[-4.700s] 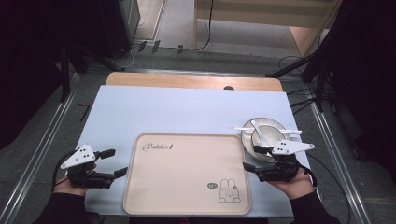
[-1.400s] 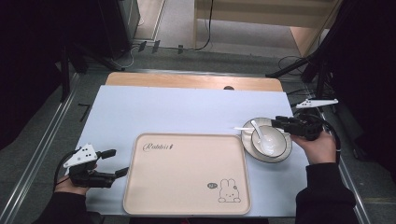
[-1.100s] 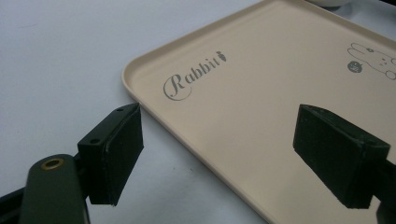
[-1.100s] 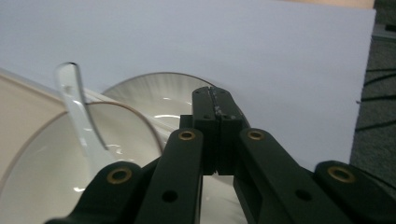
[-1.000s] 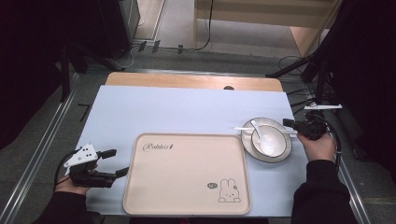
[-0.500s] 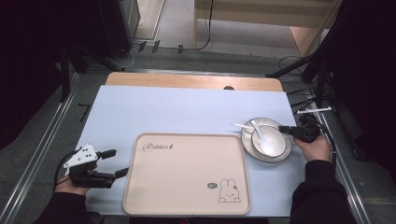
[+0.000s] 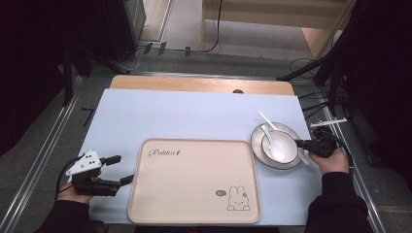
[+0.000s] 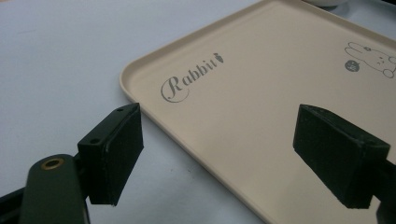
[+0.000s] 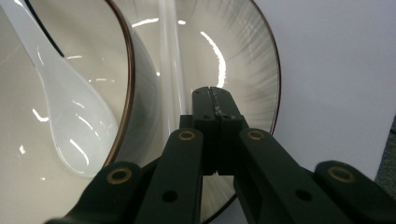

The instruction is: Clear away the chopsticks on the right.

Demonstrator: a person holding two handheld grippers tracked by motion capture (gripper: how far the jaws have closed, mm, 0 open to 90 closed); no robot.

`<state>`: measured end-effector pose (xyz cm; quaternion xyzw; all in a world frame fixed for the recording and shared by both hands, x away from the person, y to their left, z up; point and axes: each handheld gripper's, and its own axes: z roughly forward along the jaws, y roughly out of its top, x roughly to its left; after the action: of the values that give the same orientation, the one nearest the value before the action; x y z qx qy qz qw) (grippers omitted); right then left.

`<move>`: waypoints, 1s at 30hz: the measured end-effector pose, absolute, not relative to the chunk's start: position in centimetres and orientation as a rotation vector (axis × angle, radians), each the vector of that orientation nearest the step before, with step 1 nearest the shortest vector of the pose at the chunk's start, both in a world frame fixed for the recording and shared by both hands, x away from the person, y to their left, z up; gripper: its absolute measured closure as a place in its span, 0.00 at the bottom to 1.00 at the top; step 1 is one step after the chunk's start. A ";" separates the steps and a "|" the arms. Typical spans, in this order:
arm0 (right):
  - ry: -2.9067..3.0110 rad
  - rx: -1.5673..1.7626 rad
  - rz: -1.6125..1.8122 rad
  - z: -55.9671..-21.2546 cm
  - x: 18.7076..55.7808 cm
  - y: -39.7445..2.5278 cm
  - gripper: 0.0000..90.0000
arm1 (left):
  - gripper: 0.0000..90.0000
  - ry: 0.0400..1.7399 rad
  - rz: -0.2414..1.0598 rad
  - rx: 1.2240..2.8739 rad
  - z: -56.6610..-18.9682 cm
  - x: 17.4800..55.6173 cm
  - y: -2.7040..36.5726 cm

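Now lowered to the plate's (image 7: 290,162) right rim from well above it: right claw (image 9: 215,95), jaws pressed together, empty. Sits right of the tray (image 7: 194,180), carrying bowl (image 7: 278,147) and spoon (image 7: 272,141). Probably about to nudge. Left claw (image 8: 233,154) wide apart at tray's left edge.

A lab-like recording room: metal floor rails (image 7: 41,160), loose cables (image 7: 311,104) (dark equipment stands around) and one work table (image 7: 194,114).

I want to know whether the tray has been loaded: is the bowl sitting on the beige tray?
No, the bowl sits on a plate on the light mat, to the right of the beige tray.
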<state>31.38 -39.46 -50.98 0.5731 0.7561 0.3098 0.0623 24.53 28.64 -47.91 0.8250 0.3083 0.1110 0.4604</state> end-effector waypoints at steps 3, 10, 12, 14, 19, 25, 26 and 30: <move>2.276 1.737 0.950 -50.8 30.8 -39.8 1.00 | 0.18 0.758 0.272 2.032 -47.9 24.5 28.6; 2.196 1.686 0.985 -49.2 30.1 -40.7 0.82 | 0.18 0.758 0.275 2.036 -47.9 24.6 28.6; 2.180 1.640 0.981 -48.7 29.9 -40.9 0.78 | 0.18 0.760 0.278 2.035 -47.9 24.6 28.6; 2.154 1.554 0.964 -48.1 29.5 -41.1 0.60 | 0.18 0.763 0.281 2.034 -47.9 24.6 28.6; 2.146 1.552 1.004 -48.0 28.9 -41.8 0.47 | 0.18 0.765 0.278 2.035 -47.9 24.7 28.5; 2.226 1.563 0.991 -48.9 28.9 -41.4 0.51 | 0.18 0.766 0.276 2.038 -47.9 24.7 28.5; 2.250 1.551 0.986 -49.2 28.9 -41.2 0.52 | 0.18 0.765 0.277 2.042 -47.9 24.7 28.4; 2.285 1.541 0.971 -49.5 29.0 -40.9 0.58 | 0.18 0.761 0.272 2.046 -48.0 24.8 28.4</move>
<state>28.95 -40.92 -49.51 0.5242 0.7772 0.3304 0.1095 24.83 28.41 -48.00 0.8287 0.3084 0.1101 0.4538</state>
